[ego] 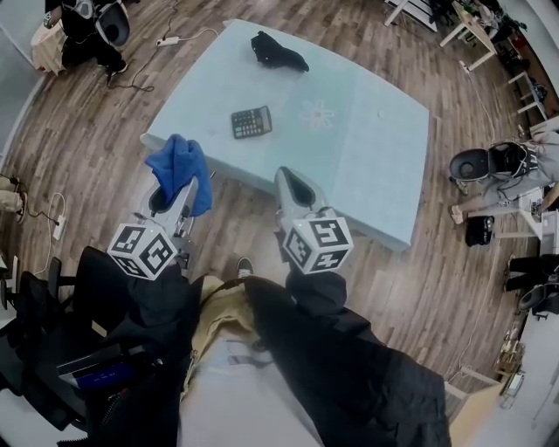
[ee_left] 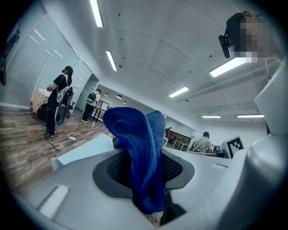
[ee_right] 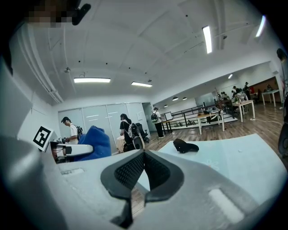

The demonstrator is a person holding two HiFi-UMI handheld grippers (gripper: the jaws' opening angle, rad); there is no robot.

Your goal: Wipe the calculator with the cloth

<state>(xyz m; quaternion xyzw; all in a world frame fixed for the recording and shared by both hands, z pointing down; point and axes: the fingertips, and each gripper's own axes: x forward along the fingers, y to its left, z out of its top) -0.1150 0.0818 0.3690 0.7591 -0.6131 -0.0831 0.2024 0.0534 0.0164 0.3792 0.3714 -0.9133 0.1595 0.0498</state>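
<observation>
A dark calculator (ego: 251, 122) lies flat on the pale blue table (ego: 367, 166), near its front left part. My left gripper (ego: 171, 194) is held off the table's near left corner, shut on a blue cloth (ego: 182, 168) that bunches up over its tips; in the left gripper view the cloth (ee_left: 143, 155) hangs pinched between the jaws. My right gripper (ego: 293, 185) hovers at the table's front edge, shut with nothing in it (ee_right: 143, 167). Both grippers are short of the calculator, tilted upward.
A black crumpled object (ego: 278, 52) lies at the table's far side, also visible in the right gripper view (ee_right: 185, 145). Wood floor surrounds the table. Seated people and chairs (ego: 502, 166) are at the right; another person (ego: 87, 26) sits far left, with cables on the floor.
</observation>
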